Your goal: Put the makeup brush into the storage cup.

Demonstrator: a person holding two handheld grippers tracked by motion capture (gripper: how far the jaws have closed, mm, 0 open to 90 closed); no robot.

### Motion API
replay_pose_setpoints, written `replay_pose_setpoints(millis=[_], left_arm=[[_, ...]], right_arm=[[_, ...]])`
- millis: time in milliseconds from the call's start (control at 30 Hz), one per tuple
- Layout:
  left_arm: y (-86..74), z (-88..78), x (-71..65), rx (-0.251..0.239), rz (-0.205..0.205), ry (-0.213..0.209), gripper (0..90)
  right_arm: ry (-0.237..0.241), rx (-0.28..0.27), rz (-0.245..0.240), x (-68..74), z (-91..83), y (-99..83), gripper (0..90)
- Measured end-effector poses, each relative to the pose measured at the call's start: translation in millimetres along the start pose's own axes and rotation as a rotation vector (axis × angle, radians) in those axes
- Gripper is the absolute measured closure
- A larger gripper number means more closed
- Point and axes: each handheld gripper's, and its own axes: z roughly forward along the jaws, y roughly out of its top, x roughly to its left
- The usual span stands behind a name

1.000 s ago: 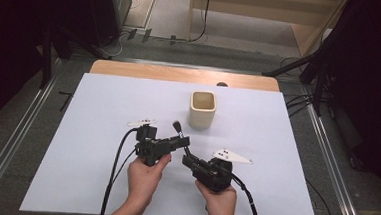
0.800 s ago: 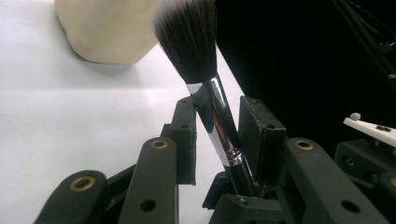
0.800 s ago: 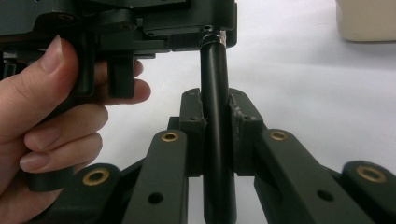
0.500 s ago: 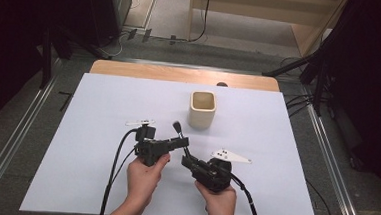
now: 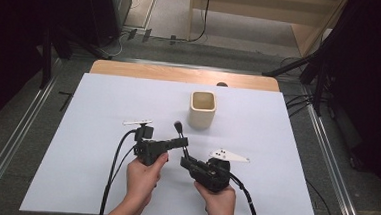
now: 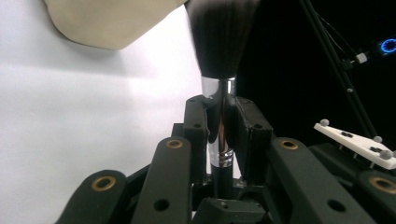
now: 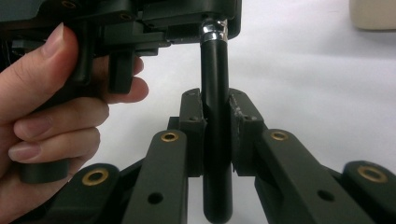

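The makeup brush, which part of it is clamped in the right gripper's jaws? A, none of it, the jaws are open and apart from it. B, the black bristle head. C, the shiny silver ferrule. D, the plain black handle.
D: in the right gripper view the right gripper has its jaws pressed on the black handle of the makeup brush, below the silver ferrule that the left gripper clamps.

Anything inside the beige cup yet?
From the high view, the beige cup looks empty: only its pale inner walls show. Its floor is hidden by the near wall. The makeup brush sits outside it, clamped by both grippers.
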Motion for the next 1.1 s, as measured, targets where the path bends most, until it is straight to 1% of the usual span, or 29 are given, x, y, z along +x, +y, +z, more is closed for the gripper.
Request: replay_pose_setpoints(millis=[133, 200, 267, 300, 367, 400, 467, 500, 567, 633, 700, 767, 900, 933, 1000, 1100], left_arm=[[0.4, -0.3, 0.2, 0.001, -0.006, -0.011, 78.2], [0.8, -0.9, -0.3, -0.002, -0.014, -0.022, 78.2], [1.7, -1.7, -1.1, -0.002, -0.019, -0.034, 78.2], [2.5, -2.1, -2.0, 0.000, -0.011, -0.031, 78.2], [4.4, -3.6, -3.6, 0.006, -0.003, -0.027, 78.2], [5.4, -4.1, -3.7, 0.007, 0.000, -0.026, 78.2], [7.2, -5.8, -3.1, 0.015, 0.007, -0.022, 78.2], [8.1, -6.2, -3.0, 0.020, 0.003, -0.022, 78.2], [9.4, -7.0, -2.6, 0.029, 0.009, -0.023, 78.2], [10.0, -7.7, -2.8, 0.039, 0.016, -0.023, 78.2], [10.3, -8.2, -3.4, 0.055, 0.028, -0.017, 78.2], [10.9, -8.3, -2.9, 0.072, 0.029, -0.019, 78.2], [12.7, -9.6, -1.0, 0.107, 0.038, -0.023, 78.2], [13.1, -10.1, -1.1, 0.114, 0.044, -0.021, 78.2], [14.2, -10.5, -0.7, 0.132, 0.047, -0.030, 78.2], [15.8, -10.6, -0.4, 0.160, 0.063, -0.046, 78.2]], right_arm=[[0.007, -0.003, 0.005, 0.2, -0.1, 0.6, 76.6], [0.016, 0.002, 0.004, -0.1, 0.0, 1.4, 73.4], [0.030, 0.022, 0.003, -0.2, 1.5, 2.1, 66.4], [0.034, 0.026, -0.001, 0.1, 2.5, 2.3, 64.1], [0.041, 0.039, -0.010, 0.4, 2.8, 2.5, 56.5], [0.045, 0.038, -0.014, 0.1, 2.8, 2.7, 55.5], [0.068, 0.038, -0.019, -0.9, 2.2, 3.8, 51.1], [0.086, 0.048, -0.016, -1.9, 2.0, 4.9, 50.0], [0.118, 0.065, -0.003, -5.0, 1.6, 7.5, 46.2], [0.132, 0.069, -0.001, -7.7, 1.1, 9.5, 43.1], [0.136, 0.076, -0.015, -8.9, 0.2, 11.0, 42.3], [0.142, 0.092, -0.031, -9.2, -0.5, 12.7, 41.4], [0.184, 0.117, -0.024, -11.1, -1.7, 17.4, 39.9], [0.195, 0.123, -0.031, -12.0, -1.7, 18.8, 39.7], [0.208, 0.146, -0.043, -12.7, -2.4, 22.2, 39.4], [0.230, 0.162, -0.054, -13.9, -3.5, 27.0, 39.1]])
